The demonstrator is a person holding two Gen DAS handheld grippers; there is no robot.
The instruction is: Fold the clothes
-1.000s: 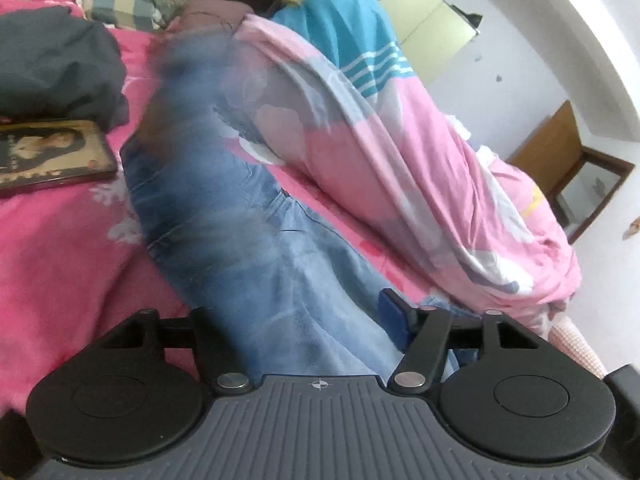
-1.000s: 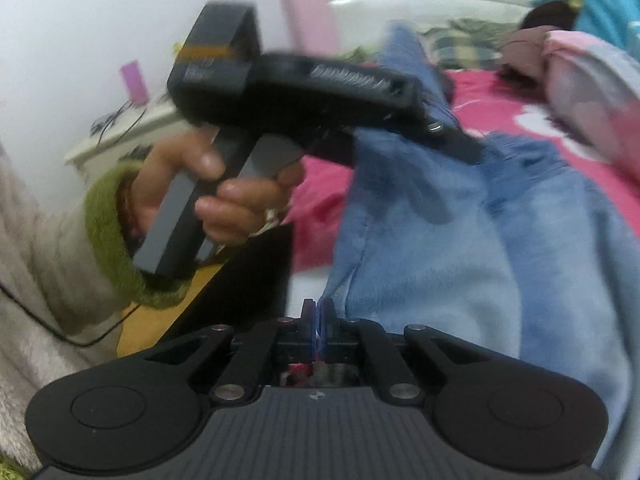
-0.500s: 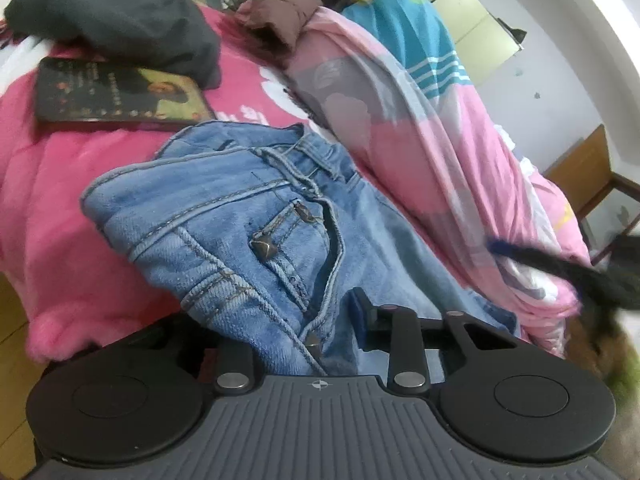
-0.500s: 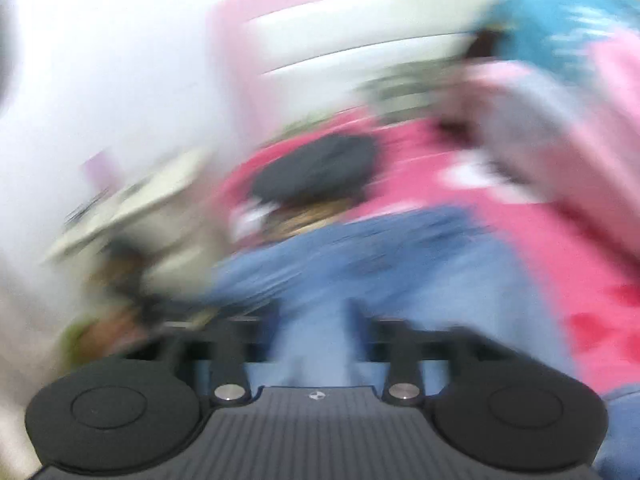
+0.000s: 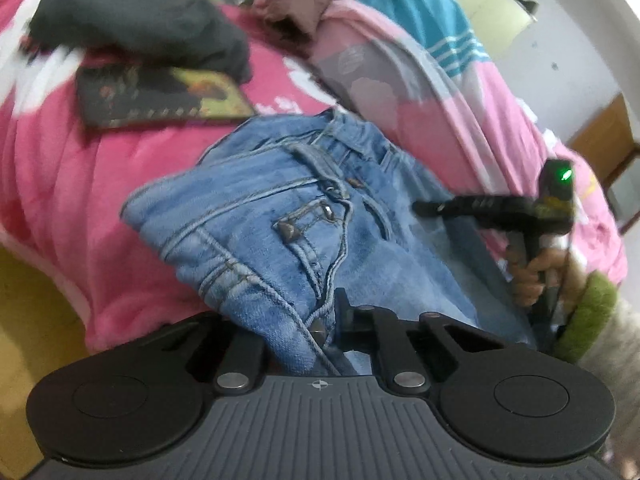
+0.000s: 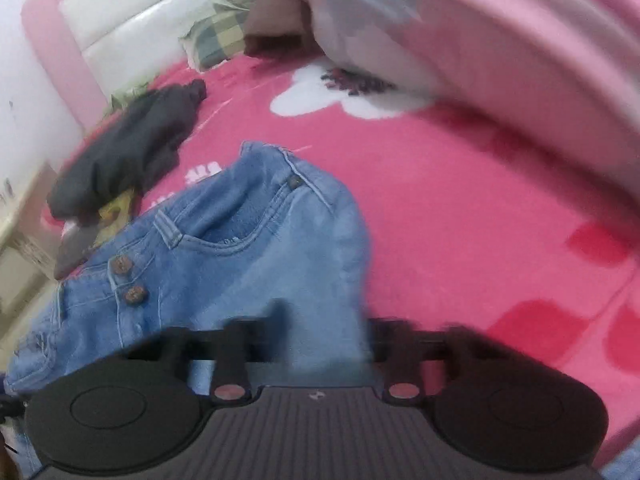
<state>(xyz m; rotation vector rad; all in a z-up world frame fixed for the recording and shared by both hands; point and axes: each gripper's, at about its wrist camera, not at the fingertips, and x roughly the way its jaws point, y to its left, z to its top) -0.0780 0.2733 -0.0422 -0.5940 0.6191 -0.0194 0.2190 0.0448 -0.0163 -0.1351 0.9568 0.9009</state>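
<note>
Jeans pinned at one edge, second grip unsettled

The jeans [image 5: 288, 232] lie bunched on the pink bed [image 5: 52, 200]; left gripper [image 5: 320, 320] jaws clench denim, right gripper [image 6: 320, 320] jaws have just been closing over denim, grip unclear. A one-sided pull could skew the fold.

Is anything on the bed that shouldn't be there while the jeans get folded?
Yes. A flat book lies on the pink blanket just past the jeans, with a crumpled dark garment partly over its far edge. Neither is folded away.

A bed [image 6: 460, 184] with a pink cover stands against a white wall [image 5: 568, 40]; its headboard [image 6: 160, 8] is white and padded, the floor [image 5: 24, 304] yellowish.
</note>
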